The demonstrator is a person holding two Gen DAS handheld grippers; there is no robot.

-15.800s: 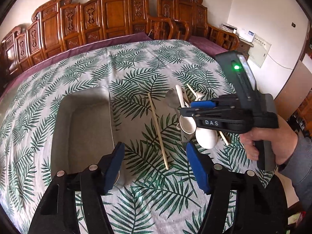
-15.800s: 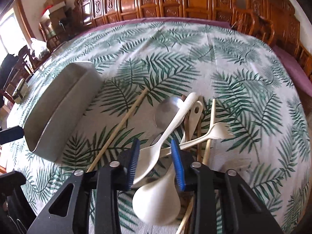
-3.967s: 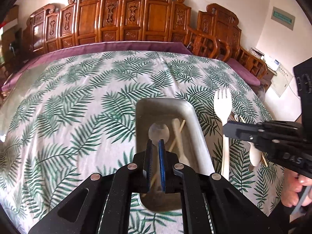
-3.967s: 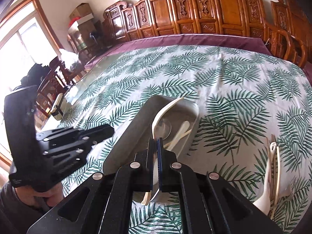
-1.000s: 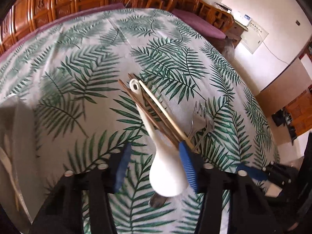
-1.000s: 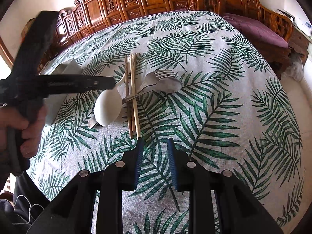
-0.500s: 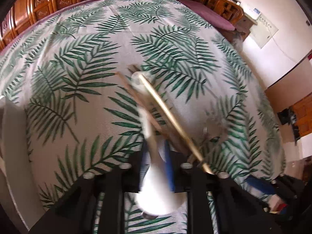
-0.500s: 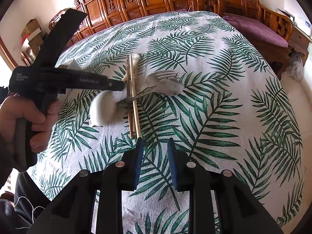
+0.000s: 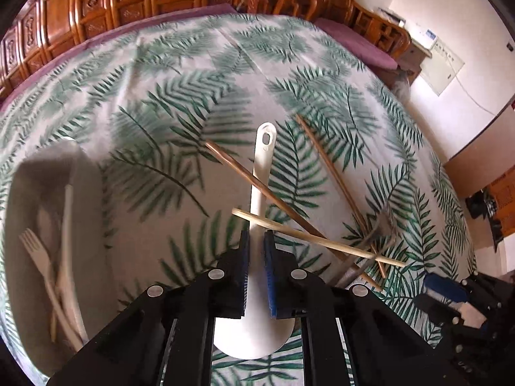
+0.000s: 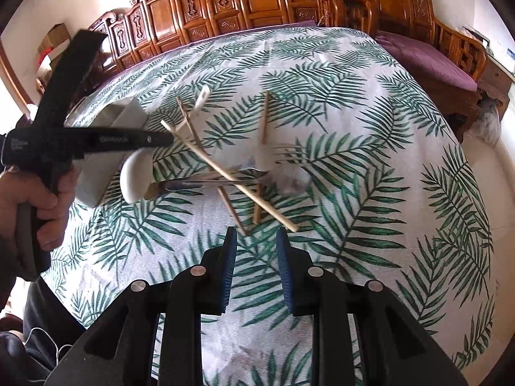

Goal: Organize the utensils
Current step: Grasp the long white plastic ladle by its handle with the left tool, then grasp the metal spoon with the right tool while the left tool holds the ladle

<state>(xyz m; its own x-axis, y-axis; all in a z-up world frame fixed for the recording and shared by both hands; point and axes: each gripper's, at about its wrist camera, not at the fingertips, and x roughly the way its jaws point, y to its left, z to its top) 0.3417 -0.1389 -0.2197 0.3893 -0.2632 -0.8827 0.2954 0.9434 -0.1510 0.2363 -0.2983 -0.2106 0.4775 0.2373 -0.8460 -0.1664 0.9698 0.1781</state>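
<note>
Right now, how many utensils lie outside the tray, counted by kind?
White spoon, clamped in the left gripper: 1
Wooden chopsticks: 3
Metal fork: 1
Metal spoon, blurred: apparently 1
Total: 6
</note>
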